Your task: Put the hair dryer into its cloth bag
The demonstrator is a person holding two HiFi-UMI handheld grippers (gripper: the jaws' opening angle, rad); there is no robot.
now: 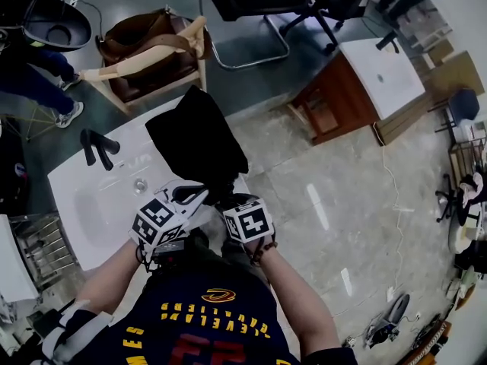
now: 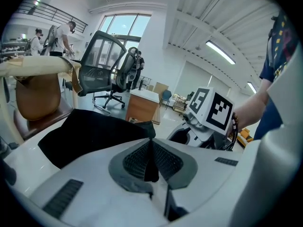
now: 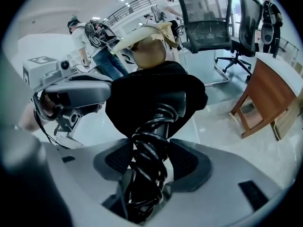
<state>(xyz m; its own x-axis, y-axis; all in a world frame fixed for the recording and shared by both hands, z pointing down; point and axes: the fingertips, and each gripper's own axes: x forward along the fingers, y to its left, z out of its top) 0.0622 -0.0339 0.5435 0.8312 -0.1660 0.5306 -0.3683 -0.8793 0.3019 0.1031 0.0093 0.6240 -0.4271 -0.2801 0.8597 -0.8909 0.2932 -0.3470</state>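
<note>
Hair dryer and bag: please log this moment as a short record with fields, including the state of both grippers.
surface: white table
cloth bag: black, lying on the table
left gripper: shut on the cloth bag's edge
right gripper: shut on the hair dryer's cord-wrapped handle
hair dryer: front end hidden in the bag, handle outside
task: partly done

Big open office-type room: glossy grey concrete floor [image 1: 304,166], tall bright windows [image 2: 118,27], long ceiling strip lights [image 2: 220,52]. Black mesh office chair [image 2: 99,65], brown wooden cabinet with a white top [image 1: 335,101], pale wooden chair [image 1: 199,40] just past the white tabletop [image 1: 84,204].
</note>
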